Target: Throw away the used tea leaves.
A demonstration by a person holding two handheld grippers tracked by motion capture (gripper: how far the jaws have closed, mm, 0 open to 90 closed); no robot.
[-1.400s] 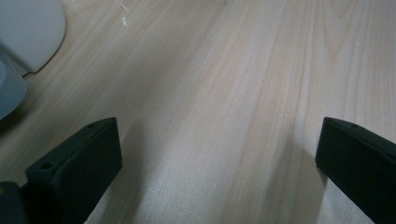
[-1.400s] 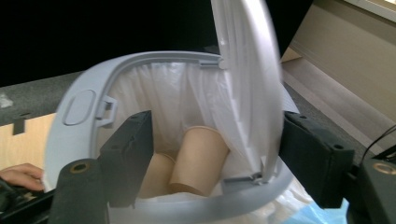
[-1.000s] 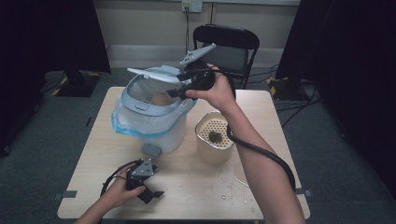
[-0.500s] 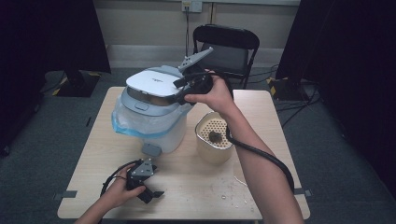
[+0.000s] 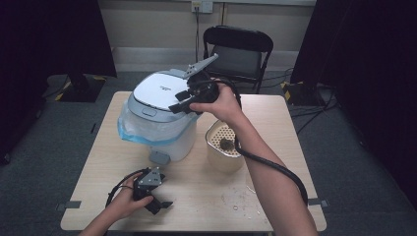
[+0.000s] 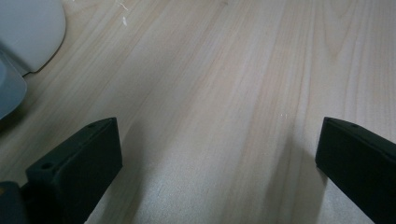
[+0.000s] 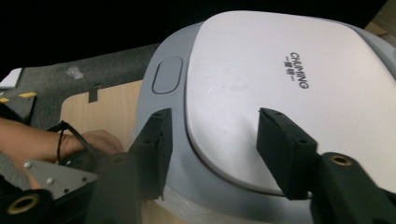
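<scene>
- One rice cooker (image 5: 160,120) stands at the table's (image 5: 275,123) far left, wrapped in a clear bag, lid (image 7: 289,88) now down flat on the body.
- Right gripper (image 5: 183,104) hovers over the lid's near edge; its jaws have just been closing, nothing pinched between them, pads off the surface – released, likely after lowering the lid.
- Left gripper (image 5: 156,202) rests near the front edge, well apart from the cooker, jaws spread wide over bare wood – idle, parked out of the way.
- Perforated beige basket (image 5: 223,145) sits just beside the cooker's right, something dark inside.
- Crumbs (image 5: 241,199) scattered near the front.
</scene>
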